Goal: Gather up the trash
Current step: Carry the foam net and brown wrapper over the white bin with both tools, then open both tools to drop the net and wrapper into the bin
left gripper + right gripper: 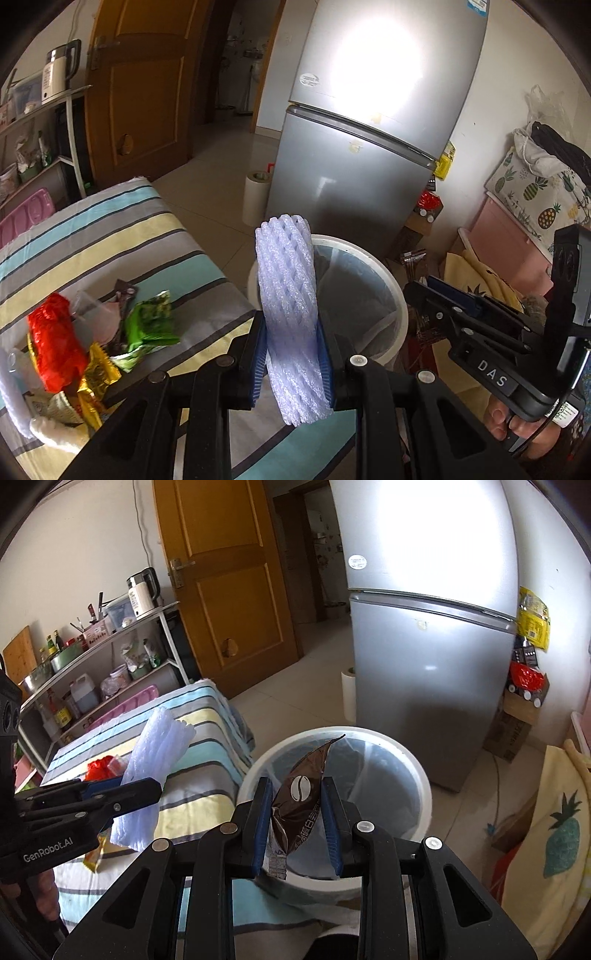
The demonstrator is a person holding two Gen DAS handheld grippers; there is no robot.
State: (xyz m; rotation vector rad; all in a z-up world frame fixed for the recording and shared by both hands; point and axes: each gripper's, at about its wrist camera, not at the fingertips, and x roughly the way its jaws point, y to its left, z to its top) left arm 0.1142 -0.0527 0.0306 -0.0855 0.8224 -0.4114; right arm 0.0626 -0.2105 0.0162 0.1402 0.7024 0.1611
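Observation:
My left gripper (293, 354) is shut on a white foam net sleeve (288, 317), which stands upright between the blue pads at the edge of the striped table (110, 229), just short of the white trash bin (391, 291). From the right wrist view the same foam sleeve (155, 753) shows in the left gripper (140, 786) over the table. My right gripper (297, 819) is shut on a brown coffee sachet (299, 801), held above the near rim of the bin (258, 768), whose clear liner looks empty. A pile of wrappers (74, 350) lies on the table at the left.
A silver fridge (369, 129) stands behind the bin, with a paper roll (255, 195) beside it. A wooden door (221, 572) and a metal shelf rack (92, 657) stand at the back left. Pineapple-print cloth and a pink box (517, 221) crowd the right side.

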